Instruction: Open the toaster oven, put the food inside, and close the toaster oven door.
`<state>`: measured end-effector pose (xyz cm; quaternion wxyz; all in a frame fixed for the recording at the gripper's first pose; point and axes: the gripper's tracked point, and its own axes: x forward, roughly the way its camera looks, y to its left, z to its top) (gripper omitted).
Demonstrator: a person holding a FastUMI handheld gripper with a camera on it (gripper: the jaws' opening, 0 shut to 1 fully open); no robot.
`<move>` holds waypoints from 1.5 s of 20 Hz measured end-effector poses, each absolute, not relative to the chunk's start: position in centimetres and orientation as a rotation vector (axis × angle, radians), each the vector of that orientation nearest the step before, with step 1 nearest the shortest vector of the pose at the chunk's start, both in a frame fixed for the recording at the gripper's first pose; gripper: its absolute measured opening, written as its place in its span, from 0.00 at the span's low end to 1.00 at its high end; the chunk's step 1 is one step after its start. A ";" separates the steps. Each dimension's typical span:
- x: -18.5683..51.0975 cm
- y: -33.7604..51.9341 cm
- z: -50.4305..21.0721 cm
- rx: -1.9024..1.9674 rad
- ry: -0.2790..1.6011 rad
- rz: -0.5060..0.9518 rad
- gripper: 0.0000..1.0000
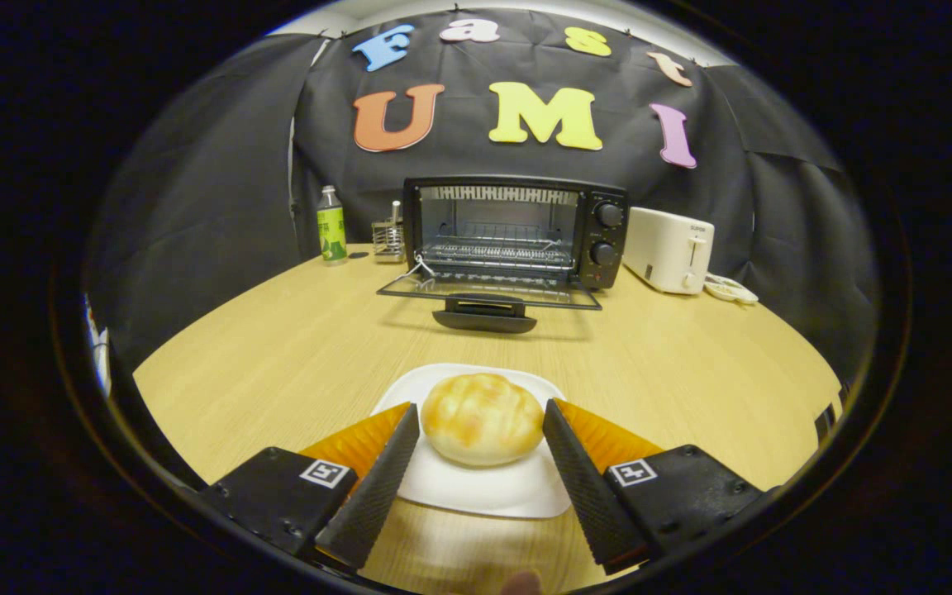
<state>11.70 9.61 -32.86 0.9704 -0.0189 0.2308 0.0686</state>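
Note:
A golden bread roll [482,417] rests on a white plate [484,487] on the wooden table. My gripper [481,417] is open, its two black ribbed fingers [385,475] flanking the roll on either side, close to it, with a small gap on each side. Beyond the plate stands the black toaster oven [517,231] with its glass door [488,291] folded down flat toward me and the wire rack [499,248] visible inside.
A white toaster [668,249] stands right of the oven with a small white dish [730,288] beside it. Left of the oven are a green-labelled bottle [330,225] and a small metal rack [388,240]. Bare tabletop [278,355] lies between plate and oven door.

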 end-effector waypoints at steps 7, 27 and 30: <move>12.1 9.9 -33.2 -0.057 0.469 0.146 0.76; 26.4 10.1 -19.9 0.463 0.314 0.096 0.36; 31.8 9.7 -20.5 0.477 0.338 0.054 0.36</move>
